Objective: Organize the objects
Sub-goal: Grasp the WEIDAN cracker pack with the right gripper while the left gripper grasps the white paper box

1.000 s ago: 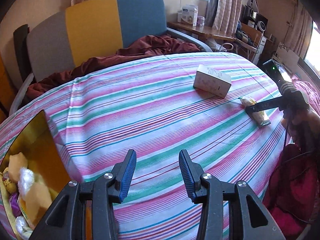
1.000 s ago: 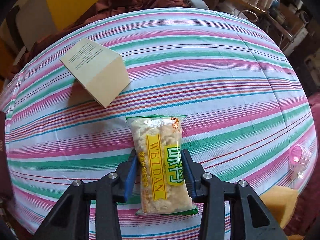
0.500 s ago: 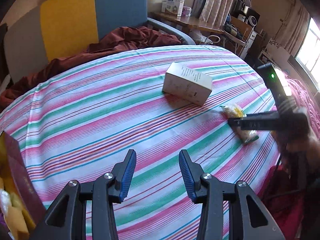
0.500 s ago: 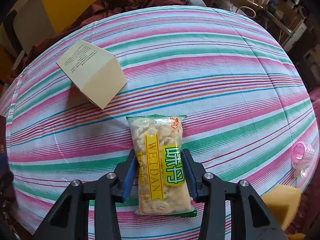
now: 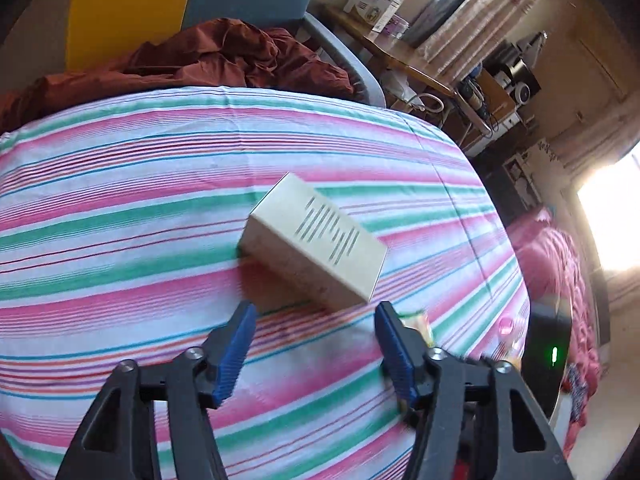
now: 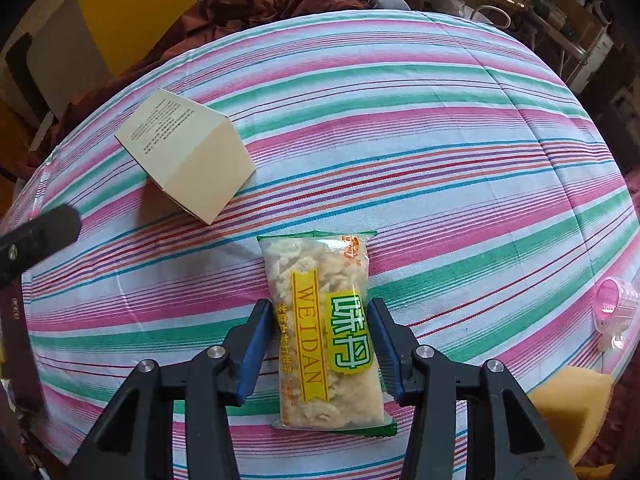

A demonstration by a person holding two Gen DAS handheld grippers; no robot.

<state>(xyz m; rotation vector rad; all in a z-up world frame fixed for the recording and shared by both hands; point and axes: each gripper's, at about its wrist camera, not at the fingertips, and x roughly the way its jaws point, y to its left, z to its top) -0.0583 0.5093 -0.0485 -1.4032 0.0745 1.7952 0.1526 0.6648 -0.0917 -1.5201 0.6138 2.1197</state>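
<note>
A cream cardboard box point(image 5: 316, 240) lies on the striped tablecloth point(image 5: 120, 240), just beyond my left gripper point(image 5: 314, 311). Its jaws are opening wide and hold nothing. A clear snack packet point(image 6: 320, 280) with a yellow and green label lies flat on the cloth between the fingers of my right gripper point(image 6: 320, 308). Those jaws are opening too, their blue pads just beside the packet's long edges. The same box point(image 6: 188, 160) sits up and left of the packet. A corner of the packet point(image 5: 416, 320) peeks past my left gripper's right finger.
A maroon blanket point(image 5: 224, 56) is heaped on the yellow and blue sofa behind the table. A pink plastic roller point(image 6: 614, 304) and a yellow object point(image 6: 568, 400) lie near the table's right edge. A dark red box edge point(image 6: 16, 340) shows at far left.
The left view has swung right, bringing the cream box close in front, and the left jaws have spread wide. The right jaws have widened slightly around the snack packet.
</note>
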